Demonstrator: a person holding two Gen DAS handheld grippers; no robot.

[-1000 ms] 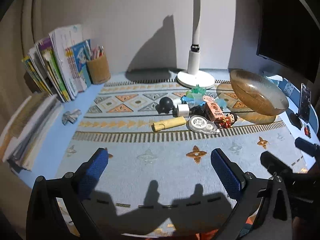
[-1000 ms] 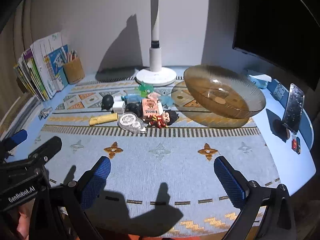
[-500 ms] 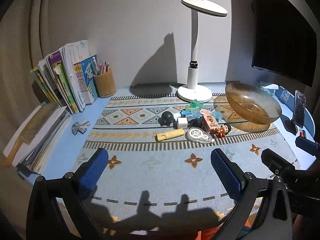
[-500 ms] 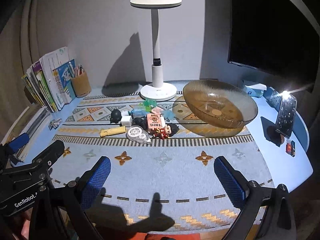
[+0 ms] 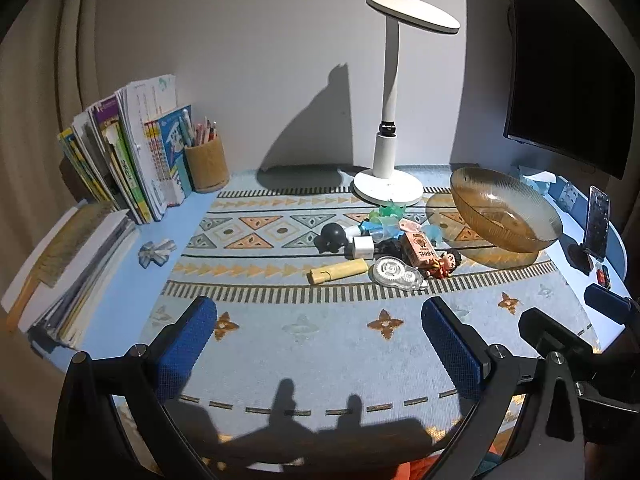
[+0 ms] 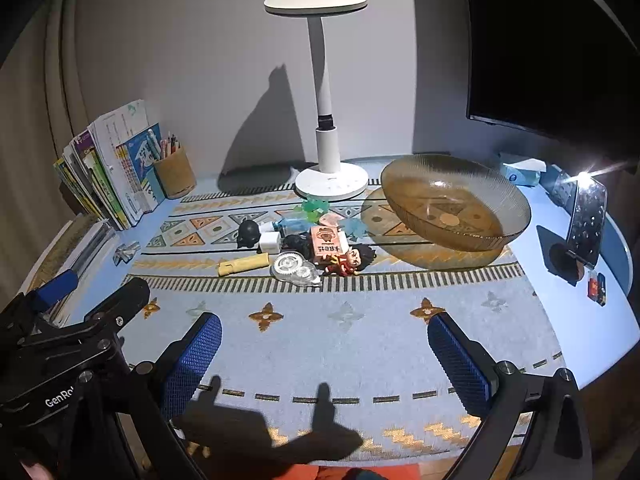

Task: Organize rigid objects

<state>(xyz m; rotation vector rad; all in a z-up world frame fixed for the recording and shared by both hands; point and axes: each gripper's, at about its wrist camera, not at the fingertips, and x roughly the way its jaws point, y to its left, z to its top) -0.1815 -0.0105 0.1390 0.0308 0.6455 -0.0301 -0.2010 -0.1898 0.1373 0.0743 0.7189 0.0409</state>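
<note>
Both grippers, left gripper and right gripper, hang wide open and empty, well short of the amber bowl. The toy pile sits just left of that bowl, which looks empty, so the sorting seems yet to begin.

A mat covers the worktop. At its centre lies a heap of small things: a tape roller nearest, a stick at its 9 o'clock, a figure at its 3 o'clock, a carton and a cube just behind. The bowl sits at 2 o'clock from the heap, the lamp at 12, the cup and books at 10. A phone stands at 3 o'clock of the bowl.
</note>
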